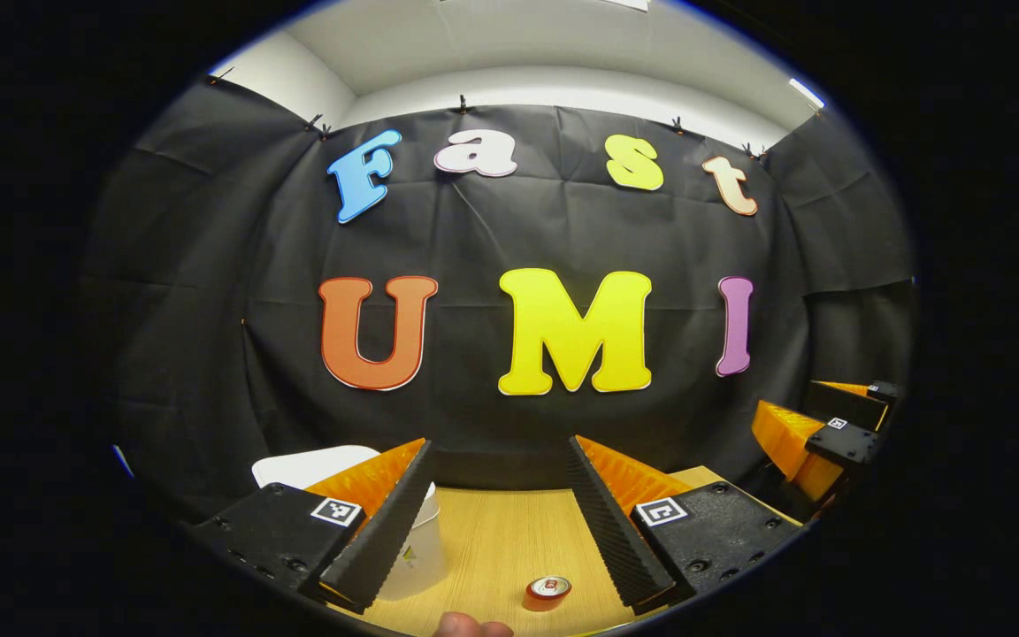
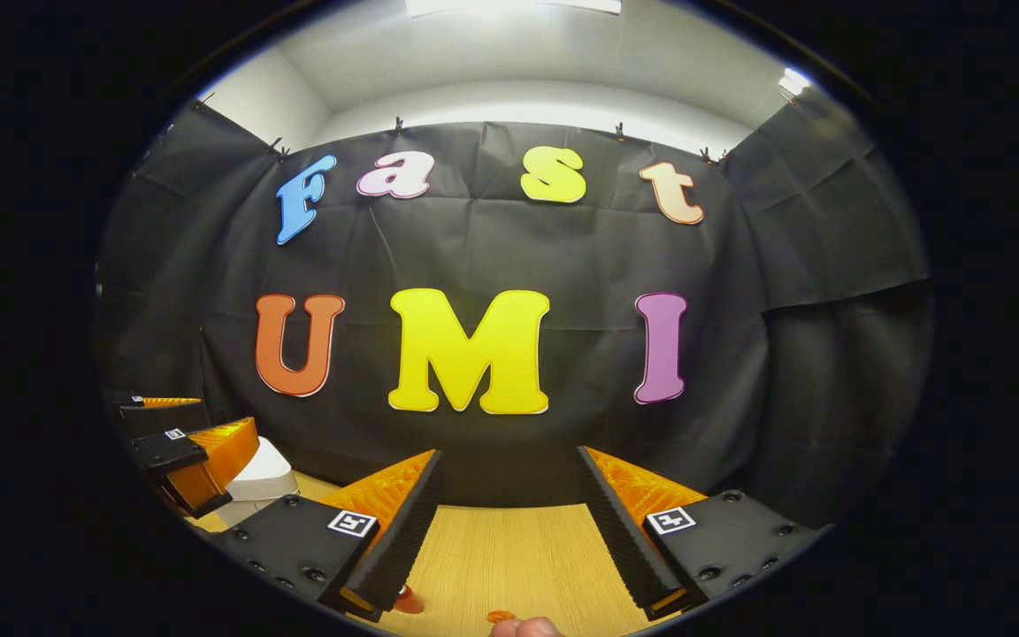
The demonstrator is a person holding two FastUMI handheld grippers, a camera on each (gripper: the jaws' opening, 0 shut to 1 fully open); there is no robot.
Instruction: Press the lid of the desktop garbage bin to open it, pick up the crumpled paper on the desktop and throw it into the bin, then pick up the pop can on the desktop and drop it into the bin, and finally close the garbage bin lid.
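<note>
Both tongs are held high over the bench (image 1: 509,540), spread and pinching nothing, the left tongs (image 1: 496,522) and the right tongs (image 2: 505,531) probably just poised. The bin (image 1: 315,464) sits far left, lid shut; the pop can (image 1: 548,591) stands near, between the left fingers.

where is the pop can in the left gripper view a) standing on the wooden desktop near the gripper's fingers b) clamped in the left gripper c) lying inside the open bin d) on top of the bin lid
a: the pop can stands upright on the wooden desktop, apart from the open left gripper, with the white garbage bin off to its left.
</note>
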